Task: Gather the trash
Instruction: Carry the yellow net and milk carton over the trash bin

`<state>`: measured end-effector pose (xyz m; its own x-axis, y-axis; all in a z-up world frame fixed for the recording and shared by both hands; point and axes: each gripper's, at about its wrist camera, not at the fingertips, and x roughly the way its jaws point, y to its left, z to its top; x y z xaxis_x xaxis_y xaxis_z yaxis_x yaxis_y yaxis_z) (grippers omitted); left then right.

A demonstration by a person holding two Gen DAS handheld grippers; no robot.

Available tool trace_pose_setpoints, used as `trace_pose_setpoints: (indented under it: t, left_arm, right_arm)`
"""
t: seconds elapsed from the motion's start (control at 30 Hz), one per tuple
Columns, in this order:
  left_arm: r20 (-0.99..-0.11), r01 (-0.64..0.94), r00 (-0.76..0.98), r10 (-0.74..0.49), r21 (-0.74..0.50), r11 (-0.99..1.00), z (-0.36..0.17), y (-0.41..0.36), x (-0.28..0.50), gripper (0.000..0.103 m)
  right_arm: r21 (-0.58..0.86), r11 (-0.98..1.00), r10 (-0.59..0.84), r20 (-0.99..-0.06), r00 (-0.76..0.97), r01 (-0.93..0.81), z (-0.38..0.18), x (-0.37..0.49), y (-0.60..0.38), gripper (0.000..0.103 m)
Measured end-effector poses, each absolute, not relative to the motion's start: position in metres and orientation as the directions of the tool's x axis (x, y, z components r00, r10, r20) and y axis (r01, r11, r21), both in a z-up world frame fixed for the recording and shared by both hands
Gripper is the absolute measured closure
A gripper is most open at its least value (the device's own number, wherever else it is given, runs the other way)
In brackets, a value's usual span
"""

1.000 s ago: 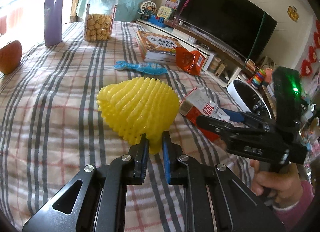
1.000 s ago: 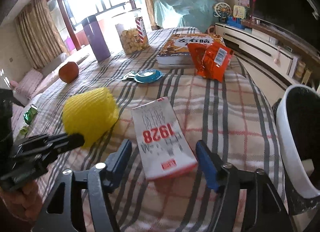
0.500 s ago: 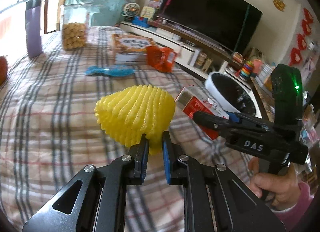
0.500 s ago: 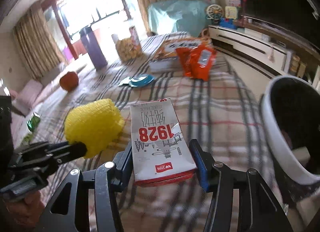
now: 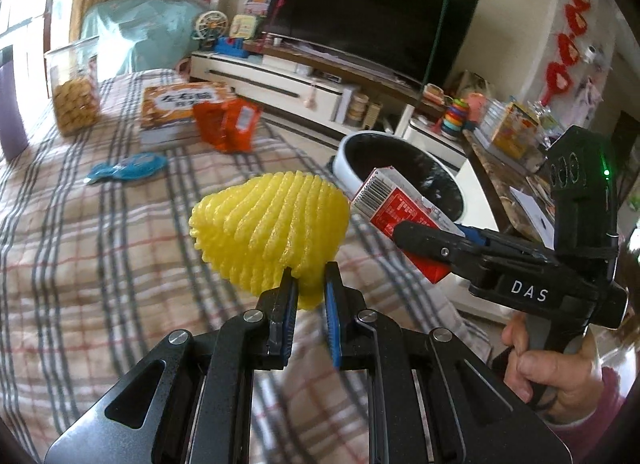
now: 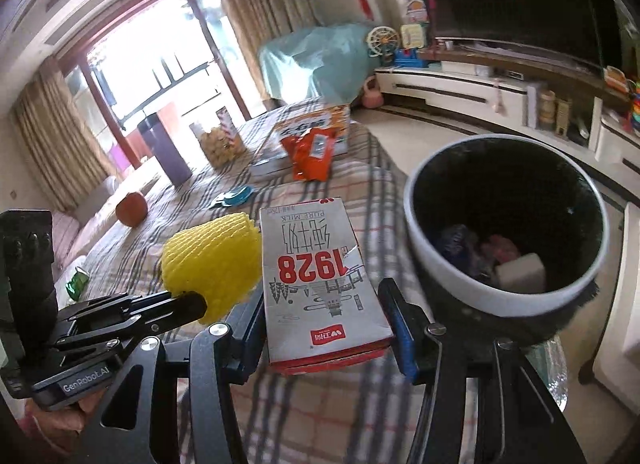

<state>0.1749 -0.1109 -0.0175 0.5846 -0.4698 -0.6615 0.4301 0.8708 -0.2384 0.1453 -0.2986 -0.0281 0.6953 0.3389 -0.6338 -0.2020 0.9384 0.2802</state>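
The bin (image 6: 472, 296) beside the table (image 6: 360, 168) edge held scraps. Left tongs (image 5: 308, 276) pinched yellow foam net (image 5: 272, 228); right tongs (image 6: 324, 316) clamped milk carton (image 6: 320, 280).

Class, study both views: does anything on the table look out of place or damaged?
Yes: a crumpled orange snack wrapper lies slumped against the book, and an empty blue wrapper lies loose on the plaid tablecloth.

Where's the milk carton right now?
The milk carton is clamped in the right gripper, off the table, beside the yellow foam net on its left, with the trash bin on its right.
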Motion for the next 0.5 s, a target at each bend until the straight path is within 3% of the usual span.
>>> trace_pose_setpoints:
  t: [0.5]
  left_arm:
    - [-0.665, 0.510, 0.557, -0.498, -0.199, 0.837, -0.009, -0.169, 0.173, 0.091]
  right_arm:
    - [0.302, 0.947, 0.280, -0.611, 0.741, -0.108, -0.019, 0.130, -0.360, 0.049]
